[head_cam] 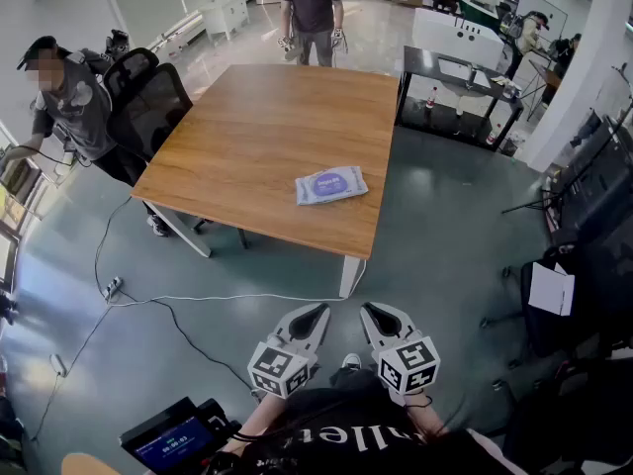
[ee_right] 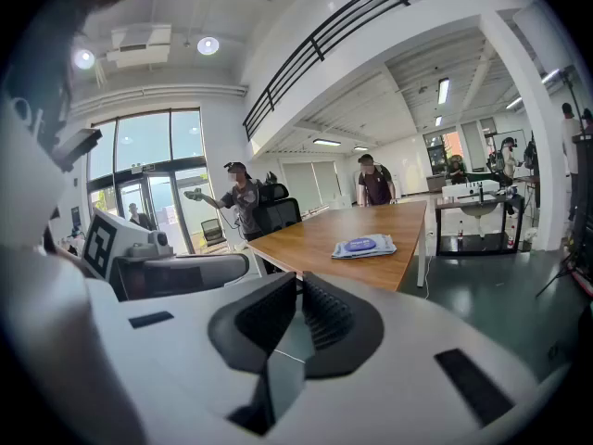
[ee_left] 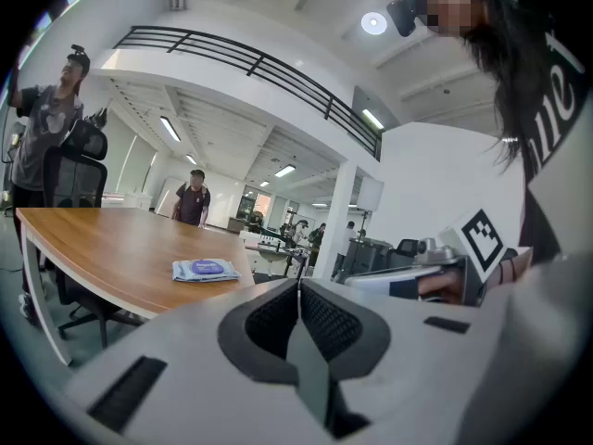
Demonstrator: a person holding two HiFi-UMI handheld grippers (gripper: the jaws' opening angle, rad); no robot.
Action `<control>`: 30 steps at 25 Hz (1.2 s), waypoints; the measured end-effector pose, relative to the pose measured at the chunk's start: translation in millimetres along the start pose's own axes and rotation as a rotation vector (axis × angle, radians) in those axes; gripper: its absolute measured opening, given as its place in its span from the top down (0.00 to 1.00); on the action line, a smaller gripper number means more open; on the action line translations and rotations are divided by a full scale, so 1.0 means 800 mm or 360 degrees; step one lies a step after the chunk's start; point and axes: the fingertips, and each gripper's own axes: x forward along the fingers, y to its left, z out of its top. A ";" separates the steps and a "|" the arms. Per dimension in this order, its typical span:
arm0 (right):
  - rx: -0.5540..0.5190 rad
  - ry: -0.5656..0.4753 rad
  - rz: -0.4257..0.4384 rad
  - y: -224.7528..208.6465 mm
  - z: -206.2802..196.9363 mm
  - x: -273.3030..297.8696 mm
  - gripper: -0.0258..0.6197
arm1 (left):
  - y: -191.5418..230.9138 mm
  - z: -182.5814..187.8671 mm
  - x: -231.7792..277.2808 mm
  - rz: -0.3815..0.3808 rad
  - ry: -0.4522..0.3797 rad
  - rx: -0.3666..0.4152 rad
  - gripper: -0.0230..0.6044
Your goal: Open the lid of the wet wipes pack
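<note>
The wet wipes pack (head_cam: pixel 331 185) is a flat pale blue pouch with a purple lid label. It lies near the front right part of the wooden table (head_cam: pixel 257 137). It also shows far ahead as the wipes pack (ee_left: pixel 206 270) in the left gripper view and the wipes pack (ee_right: pixel 363 246) in the right gripper view. My left gripper (head_cam: pixel 321 312) and right gripper (head_cam: pixel 368 310) hang side by side close to my body, well short of the table's near edge. The left gripper (ee_left: pixel 298 284) is shut with nothing in it, and so is the right gripper (ee_right: pixel 298 278).
Black office chairs (head_cam: pixel 148 97) stand at the table's left side beside a person (head_cam: pixel 69 97). Another person (head_cam: pixel 314 13) stands at the far end. A cable (head_cam: pixel 198 300) runs over the floor before the table. A dark desk (head_cam: pixel 455 82) stands at the back right.
</note>
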 end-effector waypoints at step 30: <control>0.0219 0.0015 -0.0070 -0.186 0.074 0.162 0.92 | 0.171 0.040 0.215 -0.0013 0.0211 0.0067 0.96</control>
